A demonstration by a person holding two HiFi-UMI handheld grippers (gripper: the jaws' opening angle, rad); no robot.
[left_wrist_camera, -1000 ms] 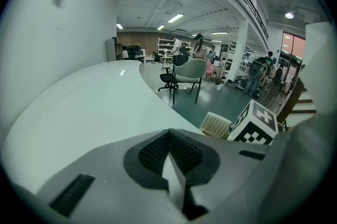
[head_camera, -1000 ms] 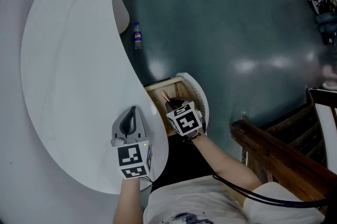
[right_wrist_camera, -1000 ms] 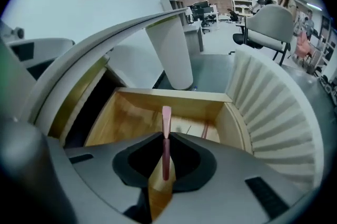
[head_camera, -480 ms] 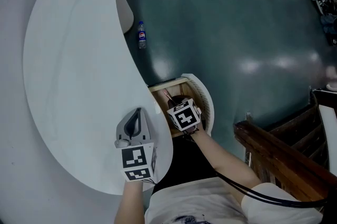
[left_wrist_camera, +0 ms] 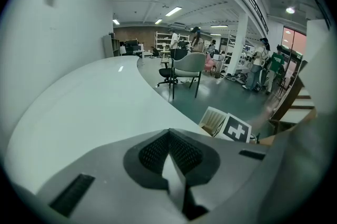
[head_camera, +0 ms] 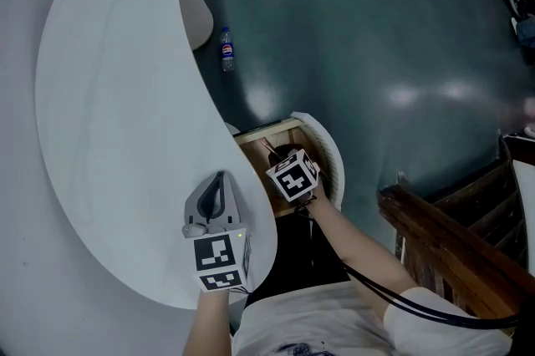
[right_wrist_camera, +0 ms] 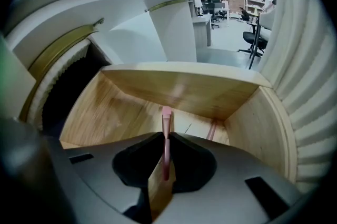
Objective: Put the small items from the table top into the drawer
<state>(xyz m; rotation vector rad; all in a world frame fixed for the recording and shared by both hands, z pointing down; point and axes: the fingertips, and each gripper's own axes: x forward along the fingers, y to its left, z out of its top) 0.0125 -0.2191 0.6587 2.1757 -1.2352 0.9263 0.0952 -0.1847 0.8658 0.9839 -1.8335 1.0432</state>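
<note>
The thin pink stick (right_wrist_camera: 166, 119) is pinched in the right claw (right_wrist_camera: 165, 136), hanging tip-down over the open wooden drawer (right_wrist_camera: 179, 89). As far as I can tell it's not on the bottom yet. Another pinkish stick (right_wrist_camera: 212, 131) already lies near the back right corner. The left claw (left_wrist_camera: 169, 134) is pressed together with nothing in it, sitting over the white counter (head_camera: 109, 95).

Risk-wise, that's a grip on a really skinny thing, so it could swivel or slip. Dropped from up here it might bounce or end up propped against a wall.

No idea what the stick actually is, brush or pen. Its lower end is buried in the claw, and in the head view the marker cube (head_camera: 292, 176) blocks most of the drawer.
</note>
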